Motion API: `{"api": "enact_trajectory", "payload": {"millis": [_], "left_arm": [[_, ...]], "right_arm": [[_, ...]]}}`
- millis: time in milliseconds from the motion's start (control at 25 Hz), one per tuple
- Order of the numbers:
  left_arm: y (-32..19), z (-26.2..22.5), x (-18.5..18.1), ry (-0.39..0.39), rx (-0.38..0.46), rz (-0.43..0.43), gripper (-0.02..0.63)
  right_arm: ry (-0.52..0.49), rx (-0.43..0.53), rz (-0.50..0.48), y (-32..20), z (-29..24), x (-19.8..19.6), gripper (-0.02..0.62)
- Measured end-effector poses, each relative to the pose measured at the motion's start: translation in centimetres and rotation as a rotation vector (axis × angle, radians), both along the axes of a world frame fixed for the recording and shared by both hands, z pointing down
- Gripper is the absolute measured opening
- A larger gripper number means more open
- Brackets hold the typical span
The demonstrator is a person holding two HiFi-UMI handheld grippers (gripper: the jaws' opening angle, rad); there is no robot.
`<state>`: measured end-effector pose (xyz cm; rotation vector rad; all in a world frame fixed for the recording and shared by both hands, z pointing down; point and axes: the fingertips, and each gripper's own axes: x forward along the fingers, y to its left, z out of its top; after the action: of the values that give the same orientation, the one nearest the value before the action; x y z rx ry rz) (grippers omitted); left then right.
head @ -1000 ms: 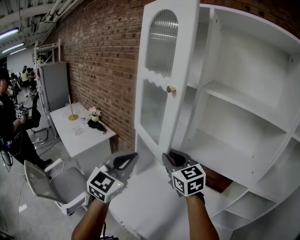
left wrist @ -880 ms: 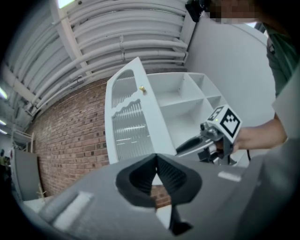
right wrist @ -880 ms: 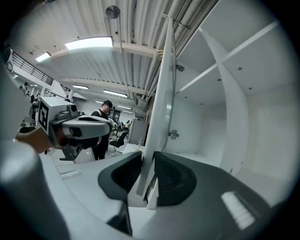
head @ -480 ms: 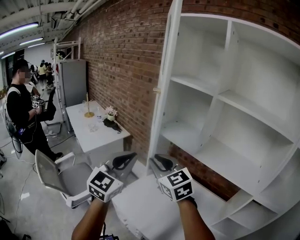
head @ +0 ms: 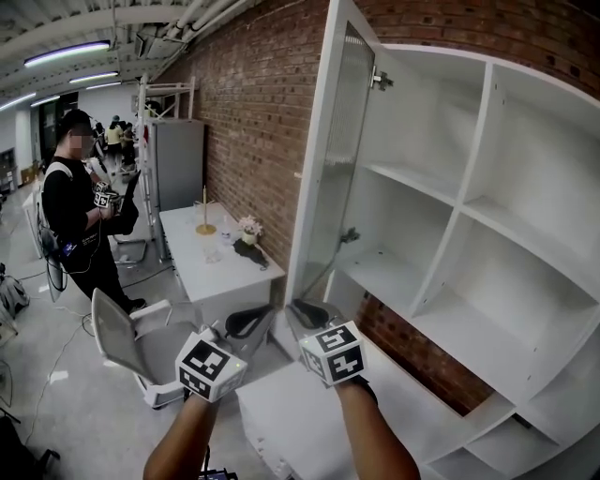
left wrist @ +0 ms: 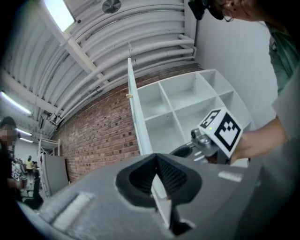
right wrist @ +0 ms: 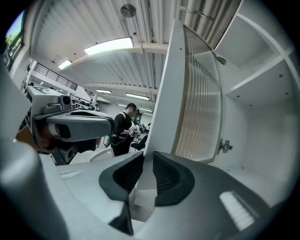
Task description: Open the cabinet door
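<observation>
Place: industrial hall used as a test workshop | Signs: bare brick wall [head: 253, 122], exposed ceiling pipes [head: 187, 14], strip light [head: 56, 53], concrete floor [head: 56, 412] | Furnishing: white cabinet [head: 487, 244], white table [head: 211, 267], grey chair [head: 117, 333], grey metal locker [head: 178, 159] | People: person [head: 80, 216] standing by, gear in hand

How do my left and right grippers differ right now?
The right gripper has its jaws closed on the lower edge of the cabinet door; the left gripper has its jaws together with nothing between them. The right gripper is at the door; the left gripper hangs apart, to the door's left. Both are held low, near the door's bottom corner.
</observation>
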<state>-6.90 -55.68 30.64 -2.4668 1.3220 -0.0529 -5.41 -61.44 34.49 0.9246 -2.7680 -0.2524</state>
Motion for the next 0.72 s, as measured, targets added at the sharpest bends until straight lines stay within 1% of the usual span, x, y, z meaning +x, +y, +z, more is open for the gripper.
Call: {"api": "enact_trajectory", "payload": {"millis": [160, 320, 360, 400, 440, 520, 720], "left_arm": [[0.3, 0.2, -1.0, 0.000, -0.004, -0.023, 0.002], [0.5, 0.3, -1.3, -0.004, -0.009, -0.034, 0.002], [0.5, 0.2, -1.3, -0.004, -0.010, -0.034, 0.002], [0.6, 0.2, -1.1, -0.005, -0.010, -0.034, 0.002], [0.6, 0.2, -1.0, -0.007, -0.009, -0.033, 0.002], [0.7, 0.1, -0.7, -0.013, -0.006, -0.031, 0.002], [0.8, -0.2, -0.3, -0.018, 0.002, -0.032, 0.002]], "right_arm": [[0.005, 0.008, 0.000, -0.4, 0.0, -1.9, 0.058], [-0.005, 0.029, 0.024, -0.5, -0.2, -2.9, 0.045], [-0.017, 0.036, 0.029, -0.4, -0.3, -3.0, 0.040], [-0.032, 0.046, 0.033, -0.2, -0.5, -3.0, 0.017], [-0.048, 0.059, 0.038, 0.1, -0.7, -2.8, 0.005], [-0.078, 0.078, 0.049, 0.7, -1.4, -1.9, 0.005], [-0.118, 0.091, 0.099, 1.3, -2.6, 1.7, 0.005]]}}
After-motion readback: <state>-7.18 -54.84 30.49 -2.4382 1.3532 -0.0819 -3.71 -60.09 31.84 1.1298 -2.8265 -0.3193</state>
